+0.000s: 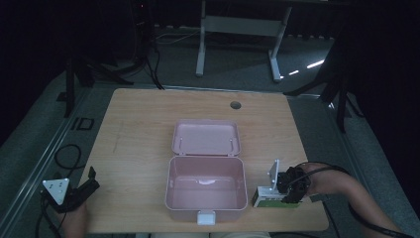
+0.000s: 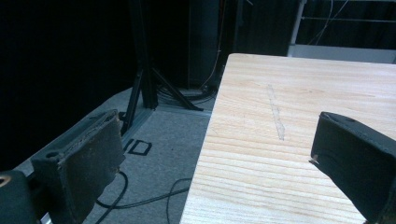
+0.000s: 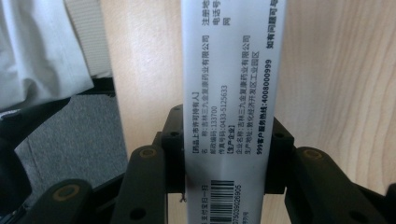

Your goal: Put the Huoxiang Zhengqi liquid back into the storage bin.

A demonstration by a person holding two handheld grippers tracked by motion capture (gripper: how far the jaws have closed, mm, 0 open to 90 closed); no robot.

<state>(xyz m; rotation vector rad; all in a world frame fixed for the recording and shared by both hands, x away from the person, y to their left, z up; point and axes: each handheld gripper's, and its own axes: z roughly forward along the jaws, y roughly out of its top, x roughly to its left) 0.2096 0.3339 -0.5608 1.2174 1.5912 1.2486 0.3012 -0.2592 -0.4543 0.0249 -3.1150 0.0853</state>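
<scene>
Tongs in the right hand [image 1: 292,187] sit at the lower right of the high view, closed on a small white and green carton [image 1: 270,197] that lies on the tabletop [image 1: 138,124] just right of the pink box. In the right gripper view the same carton [image 3: 226,93] runs up the middle of the frame as a long white face printed with black text and a barcode, and the two black jaws press against its left and right sides near the bottom, with wood grain on either side of it. A forearm reaches in from the lower right corner of the high view to this tool, and a black cable trails along it.

At the lower left of the high view, the left tongs [image 1: 90,179] hang over the near left edge of the tabletop, with the grey three-cornered plate [image 1: 56,188] on top. In the left gripper view the tongs [image 2: 215,154] stand wide apart and carry nothing: one black pad [image 2: 88,163] shows over the grey floor at lower left, the other over the wood at lower right.

In the centre of the high view the pink box [image 1: 207,191] stands open, its lid [image 1: 206,138] laid back flat toward the far side and a white latch at its near edge. Its inside looks bare apart from a pale glint.
</scene>
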